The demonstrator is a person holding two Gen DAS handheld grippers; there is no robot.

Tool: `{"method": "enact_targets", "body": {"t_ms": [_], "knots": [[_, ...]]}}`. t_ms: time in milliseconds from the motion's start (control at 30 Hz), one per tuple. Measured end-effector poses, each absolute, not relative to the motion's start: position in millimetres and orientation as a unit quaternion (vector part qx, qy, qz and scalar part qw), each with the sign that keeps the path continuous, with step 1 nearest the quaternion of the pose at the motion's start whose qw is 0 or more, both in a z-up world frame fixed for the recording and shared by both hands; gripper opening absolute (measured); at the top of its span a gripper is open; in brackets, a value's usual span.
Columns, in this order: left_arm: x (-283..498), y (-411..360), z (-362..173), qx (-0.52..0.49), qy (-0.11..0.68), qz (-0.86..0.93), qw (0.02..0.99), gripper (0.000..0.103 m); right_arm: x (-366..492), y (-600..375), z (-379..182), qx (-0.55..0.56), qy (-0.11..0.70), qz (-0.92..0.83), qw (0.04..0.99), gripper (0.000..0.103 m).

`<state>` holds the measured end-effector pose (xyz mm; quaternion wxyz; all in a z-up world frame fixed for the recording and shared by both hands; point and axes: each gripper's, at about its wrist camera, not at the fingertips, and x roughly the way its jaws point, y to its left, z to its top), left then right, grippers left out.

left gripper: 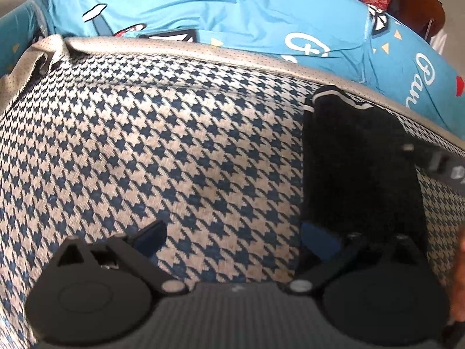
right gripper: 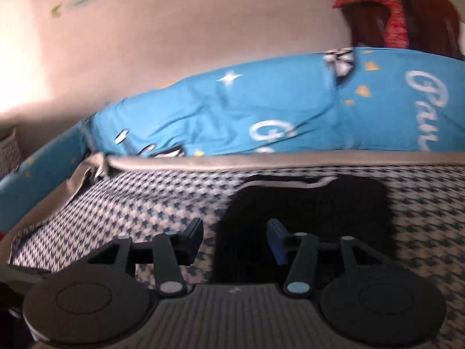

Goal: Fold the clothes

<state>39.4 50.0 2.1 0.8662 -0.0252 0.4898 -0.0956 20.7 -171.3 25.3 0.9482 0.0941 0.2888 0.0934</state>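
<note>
On the houndstooth cover (left gripper: pixel 174 145) lies a black garment (right gripper: pixel 305 209); the left gripper (left gripper: pixel 232 238) and right gripper (right gripper: pixel 235 238) hover spread wide, both holding nothing.

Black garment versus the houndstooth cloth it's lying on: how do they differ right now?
The black garment is plain dark with a thin pale trim at its far edge; the houndstooth cloth is blue-and-cream check with a grey dotted border. The garment is a compact piece; the cloth spreads far wider, beyond the garment on all sides. The garment lies on top, the cloth beneath. Both lie flat, and neither is gripped: left gripper and right gripper have open jaws.
</note>
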Motion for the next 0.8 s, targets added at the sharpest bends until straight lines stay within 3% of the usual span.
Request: {"method": "enact_targets", "body": {"t_ms": [367,800], "knots": [[28,32,-23,0.001,0.508,-0.124,0.852,0.103,-49,-237,22,0.117,0.323,0.006,0.939,0.050],[7,33,-28,0.074,0.478,-0.112,0.868,0.103,-139,-265,31,0.112,0.343,-0.033,0.932,0.050]]}}
